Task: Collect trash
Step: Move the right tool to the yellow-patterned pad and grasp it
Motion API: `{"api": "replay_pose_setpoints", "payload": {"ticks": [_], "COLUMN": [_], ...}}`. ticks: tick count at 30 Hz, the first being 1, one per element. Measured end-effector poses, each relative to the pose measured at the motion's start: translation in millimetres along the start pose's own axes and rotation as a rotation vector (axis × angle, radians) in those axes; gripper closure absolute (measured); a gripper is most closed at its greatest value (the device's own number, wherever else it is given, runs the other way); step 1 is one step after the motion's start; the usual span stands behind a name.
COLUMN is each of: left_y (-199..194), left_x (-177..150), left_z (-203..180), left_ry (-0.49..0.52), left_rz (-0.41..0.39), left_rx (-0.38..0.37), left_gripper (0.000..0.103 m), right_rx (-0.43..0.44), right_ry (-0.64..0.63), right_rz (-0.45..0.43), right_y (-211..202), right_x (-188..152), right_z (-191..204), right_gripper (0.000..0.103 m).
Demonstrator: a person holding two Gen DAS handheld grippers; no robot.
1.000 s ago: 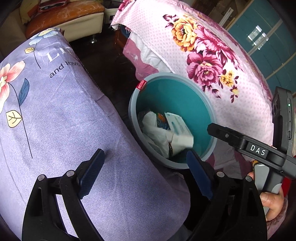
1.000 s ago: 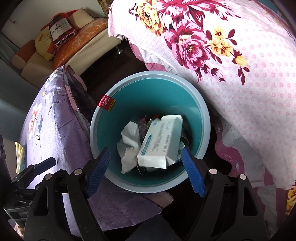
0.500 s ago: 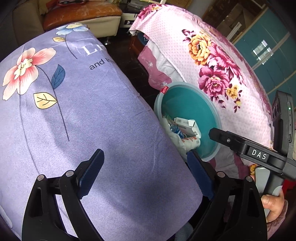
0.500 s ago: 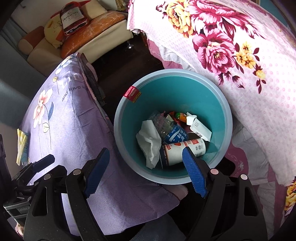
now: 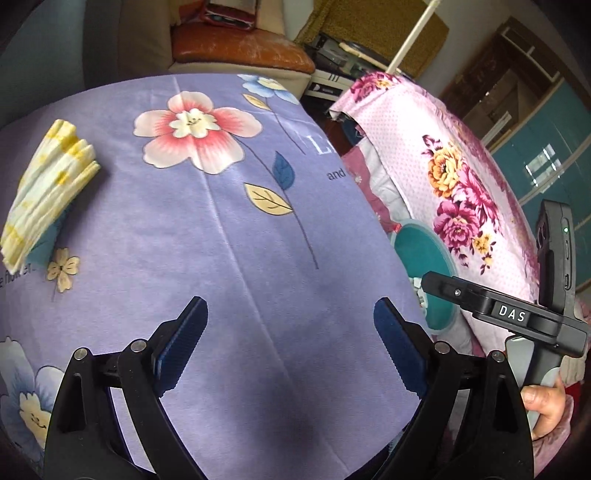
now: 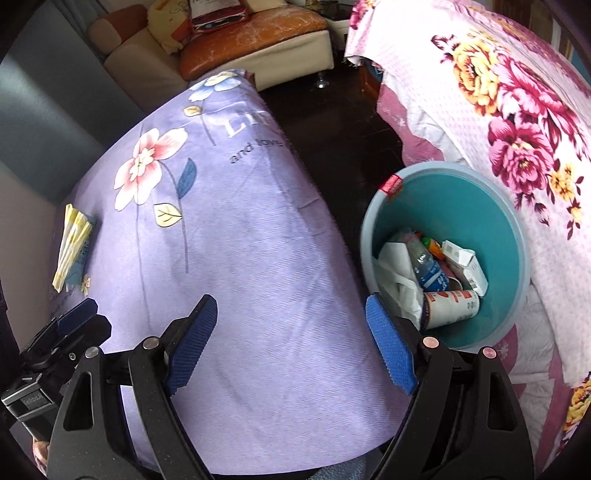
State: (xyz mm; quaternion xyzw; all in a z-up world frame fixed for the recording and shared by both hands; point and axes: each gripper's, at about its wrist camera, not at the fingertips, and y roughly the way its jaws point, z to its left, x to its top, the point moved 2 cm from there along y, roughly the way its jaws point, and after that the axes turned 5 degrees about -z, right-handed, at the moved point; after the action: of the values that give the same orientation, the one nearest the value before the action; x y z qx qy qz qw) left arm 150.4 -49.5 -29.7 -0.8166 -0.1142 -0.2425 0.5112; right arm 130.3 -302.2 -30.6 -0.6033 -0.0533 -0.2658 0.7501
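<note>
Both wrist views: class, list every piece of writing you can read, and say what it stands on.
"DAS": on the black right gripper body, seen in the left wrist view.
"and love": on the purple flowered tablecloth; the large white word above it is too blurred.
Unreadable: red sticker on the round teal bin rim, bottle and carton labels inside, small plate on the left gripper body.

- A lilac cloth printed with flowers, leaves and pale lettering covers the counter.
- A pink, dotted bedspread with big magenta and yellow roses drapes the bed beside it.
- Dark floor runs between the two.
- At the far end stands a cream sofa with a worn orange cushion on its seat.
- Teal cabinet doors line the wall behind the bed.
- A white pole leans up near a mustard-coloured cover.
</note>
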Motion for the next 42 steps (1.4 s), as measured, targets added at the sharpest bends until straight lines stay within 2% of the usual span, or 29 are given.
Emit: {"api": "replay_pose_setpoints", "payload": {"ticks": [7, 13, 22, 28, 35, 37, 38, 39, 41, 42], "left_y": [-49.8, -78.7, -91.5, -94.8, -93.3, -92.2, -92.6, -92.8, -92.3, -92.2], "left_x": [3.3, 7.4, 1.9, -6.1, -12.0, -12.2, -12.9, -12.8, -13.0, -12.8], "left_z": [77.8, 133.3, 219.3, 253.4, 268.3, 269.9, 270.6, 271.1, 272.6, 272.1], "left_ry": [-0.125, -0.187, -0.311, -0.378, -0.398, -0.401, -0.402, -0.402, -0.404, -0.403], "left_rz": [-0.081, -0.126, -0.130, -0.125, -0.107, -0.103, -0.102, -0.103, -0.105, -0.105], "left_rx": [0.067, 0.141, 0.244, 0.266, 0.275, 0.275, 0.274, 0.273, 0.269, 0.267], "left_gripper": [0.009, 0.009, 0.007, 0.008, 0.007, 0.007, 0.007, 0.007, 0.007, 0.007], "right_rx": [0.052, 0.099, 0.185, 0.247, 0.240, 0.227, 0.221, 0.222, 0.235, 0.238], "right_ry": [-0.134, -0.209, -0.275, -0.277, -0.245, -0.261, -0.273, -0.284, -0.292, -0.298], "right_rz": [0.035, 0.087, 0.156, 0.199, 0.204, 0.192, 0.192, 0.196, 0.179, 0.173], "right_y": [19.2, 45.8, 81.5, 107.6, 132.5, 136.5, 139.0, 140.6, 140.1, 139.4], "right_x": [8.1, 19.3, 34.6, 42.3, 48.0, 48.2, 47.2, 45.4, 45.3, 45.5], "right_z": [85.9, 155.9, 253.0, 310.9, 344.3, 349.8, 352.3, 353.1, 351.9, 350.0], "right_gripper": [0.024, 0.024, 0.024, 0.024, 0.024, 0.032, 0.044, 0.053, 0.059, 0.066]}}
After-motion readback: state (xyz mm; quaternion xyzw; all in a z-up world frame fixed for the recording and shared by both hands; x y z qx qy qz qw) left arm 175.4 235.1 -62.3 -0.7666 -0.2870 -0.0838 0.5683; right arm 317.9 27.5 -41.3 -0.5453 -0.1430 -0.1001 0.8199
